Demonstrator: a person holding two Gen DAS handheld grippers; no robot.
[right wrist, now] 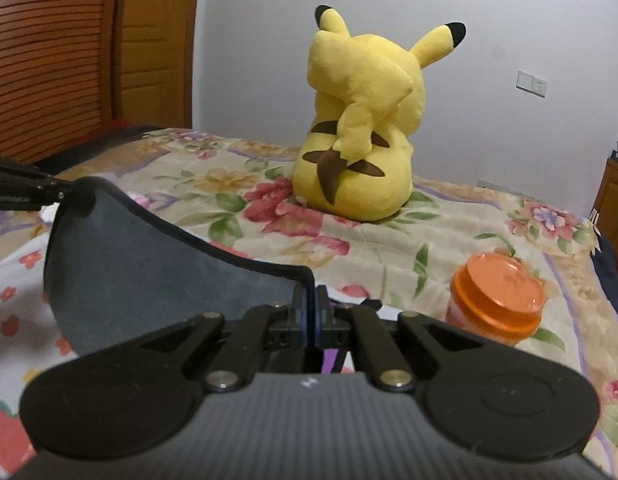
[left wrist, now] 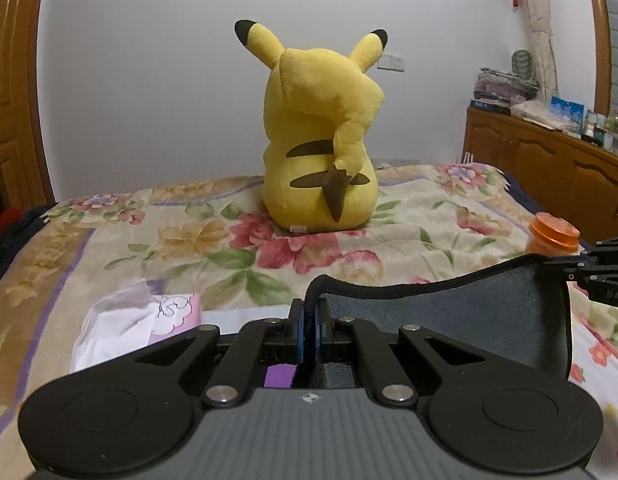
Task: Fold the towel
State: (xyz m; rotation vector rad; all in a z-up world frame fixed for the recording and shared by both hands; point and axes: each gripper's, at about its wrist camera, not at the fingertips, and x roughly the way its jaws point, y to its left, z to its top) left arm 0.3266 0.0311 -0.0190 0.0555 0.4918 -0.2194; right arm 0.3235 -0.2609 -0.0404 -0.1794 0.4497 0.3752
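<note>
A dark grey towel (left wrist: 449, 320) with a black hem hangs stretched between my two grippers above the flowered bedspread. My left gripper (left wrist: 309, 312) is shut on one top corner of it. My right gripper (right wrist: 311, 300) is shut on the other top corner, and the towel (right wrist: 149, 264) sags in a curve to the left. The right gripper also shows at the right edge of the left wrist view (left wrist: 589, 272). The left gripper shows at the left edge of the right wrist view (right wrist: 49, 194). The towel's lower part is hidden behind the gripper bodies.
A yellow Pikachu plush (left wrist: 321, 140) sits on the bed (left wrist: 109, 248) ahead. An orange-lidded jar (right wrist: 495, 300) lies on the bed at the right. White and pink papers (left wrist: 141, 320) lie at the left. A wooden cabinet (left wrist: 549, 168) stands at the right, and a wooden door (right wrist: 69, 48) at the left.
</note>
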